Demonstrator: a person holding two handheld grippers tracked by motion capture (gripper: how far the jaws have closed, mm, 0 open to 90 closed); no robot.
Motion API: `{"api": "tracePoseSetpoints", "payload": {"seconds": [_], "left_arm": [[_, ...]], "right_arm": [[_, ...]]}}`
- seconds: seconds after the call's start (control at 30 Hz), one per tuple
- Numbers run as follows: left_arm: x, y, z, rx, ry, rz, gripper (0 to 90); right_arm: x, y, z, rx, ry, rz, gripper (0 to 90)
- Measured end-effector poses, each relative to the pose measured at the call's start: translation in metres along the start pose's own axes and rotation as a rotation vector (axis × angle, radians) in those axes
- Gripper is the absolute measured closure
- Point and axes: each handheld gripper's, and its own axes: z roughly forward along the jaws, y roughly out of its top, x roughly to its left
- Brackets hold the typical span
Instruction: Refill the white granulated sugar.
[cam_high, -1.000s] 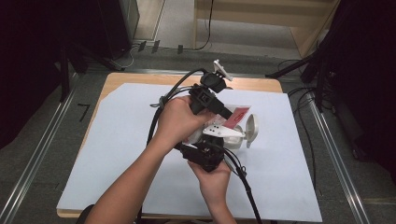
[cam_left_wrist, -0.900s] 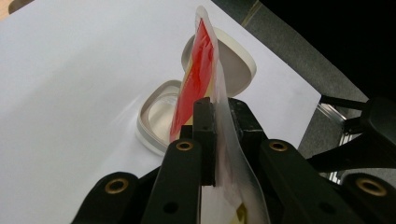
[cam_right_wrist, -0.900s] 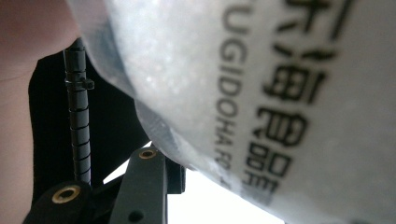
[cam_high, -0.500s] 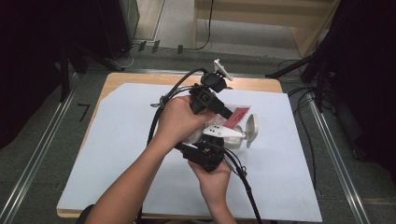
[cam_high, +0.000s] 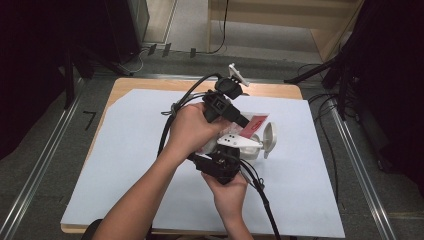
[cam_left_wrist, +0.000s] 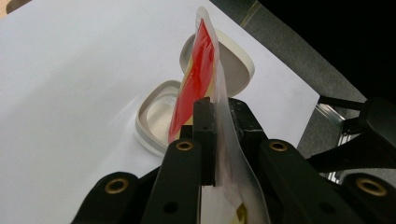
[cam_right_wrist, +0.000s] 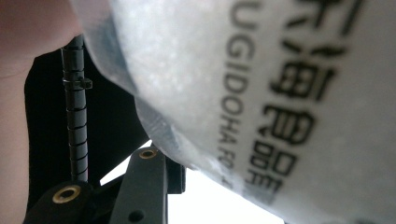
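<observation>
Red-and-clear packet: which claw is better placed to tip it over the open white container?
Left, probably. The left claw is shut on the packet, whose top edge points toward the open container just beyond. The right claw grips the lower part.

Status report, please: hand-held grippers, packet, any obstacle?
Left hand-held gripper shut on packet. Right hand-held gripper grips the packet's other end. Open container beneath. No obstacle seen.

I am holding a thin plastic pouch (cam_left_wrist: 198, 88), red and yellow with clear edges, standing on edge and pinched between my left fingers (cam_left_wrist: 204, 135). Its whitish printed side (cam_right_wrist: 261, 93) is pressing close against my right fingers (cam_right_wrist: 147, 182). Beneath it, a white round-cornered container (cam_high: 250, 147) is lying open on the surface, its lid (cam_high: 270, 137) tipped up.
</observation>
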Motion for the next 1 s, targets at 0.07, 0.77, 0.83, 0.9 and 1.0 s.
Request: {"api": "tracePoseSetpoints", "payload": {"seconds": [0.07,0.77,0.83,0.9,1.0], "left_arm": [[0.0,0.0,0.0,-0.001,-0.002,0.001,83.4],[0.002,-0.002,-0.001,-0.011,-0.022,-0.01,83.2],[0.002,0.0,0.0,-0.009,-0.025,-0.012,83.2],[0.002,0.0,0.0,-0.005,-0.024,-0.01,83.3],[0.002,0.001,0.001,-0.009,-0.029,-0.014,83.2]], "right_arm": [[0.0,0.0,0.0,-0.001,-0.002,-0.004,64.1],[0.002,0.0,0.0,0.014,-0.012,-0.004,64.1],[0.002,0.0,-0.001,0.015,-0.019,-0.01,64.1],[0.002,0.0,-0.002,0.015,-0.022,-0.012,64.1],[0.002,0.0,-0.002,0.013,-0.024,-0.013,64.1]]}}
